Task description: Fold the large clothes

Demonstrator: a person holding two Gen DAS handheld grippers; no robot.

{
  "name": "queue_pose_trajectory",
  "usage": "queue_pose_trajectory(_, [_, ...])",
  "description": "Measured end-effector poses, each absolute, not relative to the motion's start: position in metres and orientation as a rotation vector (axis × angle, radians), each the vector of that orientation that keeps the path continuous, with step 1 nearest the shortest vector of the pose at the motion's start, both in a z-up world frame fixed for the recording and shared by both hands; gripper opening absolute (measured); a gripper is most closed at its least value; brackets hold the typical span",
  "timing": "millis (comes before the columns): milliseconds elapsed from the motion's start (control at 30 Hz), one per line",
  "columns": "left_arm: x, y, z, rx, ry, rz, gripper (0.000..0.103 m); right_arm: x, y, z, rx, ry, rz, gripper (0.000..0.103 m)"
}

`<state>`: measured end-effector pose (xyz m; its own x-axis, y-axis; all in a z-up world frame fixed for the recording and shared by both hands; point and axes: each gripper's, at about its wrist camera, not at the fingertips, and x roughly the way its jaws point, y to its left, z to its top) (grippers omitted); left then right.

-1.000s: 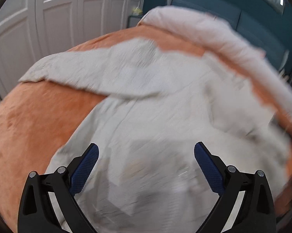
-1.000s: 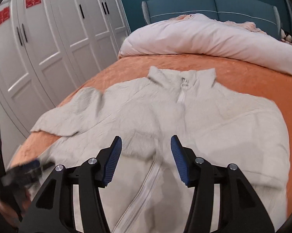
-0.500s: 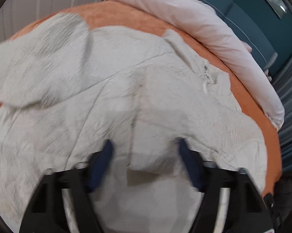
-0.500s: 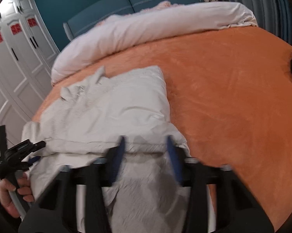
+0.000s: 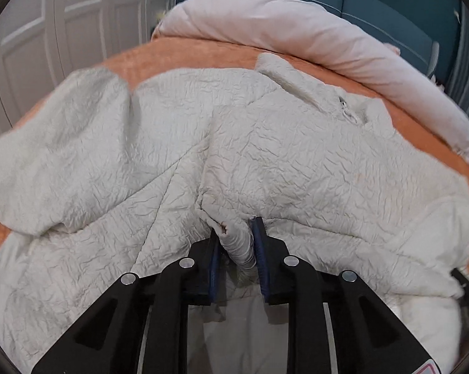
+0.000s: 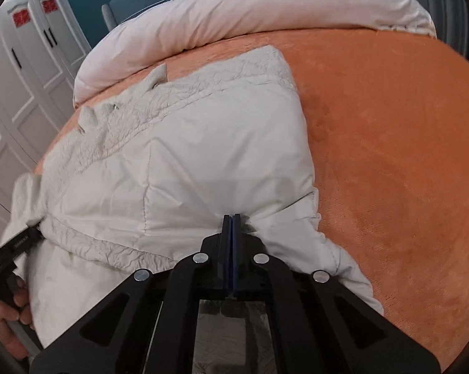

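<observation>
The jacket (image 5: 265, 143) is lying lengthwise on the bed (image 6: 390, 124), collar (image 5: 296, 84) pointing at the duvet (image 5: 296, 28). Left gripper (image 5: 236, 243) and right gripper (image 6: 232, 227) are each pinching its near edge.

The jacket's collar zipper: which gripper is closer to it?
Left, probably. The left gripper pinches a fold of the jacket below the zipper. The right gripper clamps the hem, farther from it.

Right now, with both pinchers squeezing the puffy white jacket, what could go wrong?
The left gripper pinches only a small bunch of the jacket, so it might slip out when lifted. The right gripper holds just a thin edge, which could also pull free. The loose sleeve lies spread to the side and may drag or flop, spoiling the fold.
</observation>
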<state>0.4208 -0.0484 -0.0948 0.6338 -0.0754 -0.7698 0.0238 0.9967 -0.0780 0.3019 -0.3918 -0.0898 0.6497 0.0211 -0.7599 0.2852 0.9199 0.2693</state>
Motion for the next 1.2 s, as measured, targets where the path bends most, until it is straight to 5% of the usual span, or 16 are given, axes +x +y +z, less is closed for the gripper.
queue_pose_trajectory(267, [0.392, -0.010, -0.076, -0.185, 0.887, -0.045, 0.038, 0.282, -0.386, -0.067, 0.348, 0.816, -0.231, 0.006])
queue_pose_trajectory(400, [0.346, 0.050, -0.049, -0.282, 0.853, -0.024, 0.063, 0.226, -0.346, -0.025, 0.315, 0.722, -0.153, 0.006])
queue_pose_trajectory(733, [0.324, 0.297, -0.041, -0.551, 0.782, 0.394, 0.071, 0.162, -0.188, -0.019, 0.117, 0.719, 0.116, 0.034])
queue_pose_trajectory(933, [0.347, 0.396, -0.071, -0.809, 0.763, 0.519, 0.071, 0.160, -0.147, -0.062, 0.010, 0.788, 0.098, 0.039])
queue_pose_trajectory(1033, [0.356, 0.405, -0.080, -0.895, 0.747, 0.506, 0.068, 0.164, -0.148, -0.064, 0.028, 0.801, 0.108, 0.041])
queue_pose_trajectory(1067, [0.361, 0.402, -0.076, -0.881, 0.738, 0.494, 0.053, 0.164, -0.149, -0.065, 0.040, 0.803, 0.113, 0.041])
queue_pose_trajectory(1100, [0.367, 0.400, -0.073, -0.872, 0.736, 0.455, 0.025, 0.166, -0.151, -0.067, 0.053, 0.809, 0.120, 0.041])
queue_pose_trajectory(1200, [0.372, 0.378, -0.040, -0.798, 0.703, 0.364, 0.002, 0.166, -0.153, -0.069, 0.065, 0.809, 0.128, 0.042])
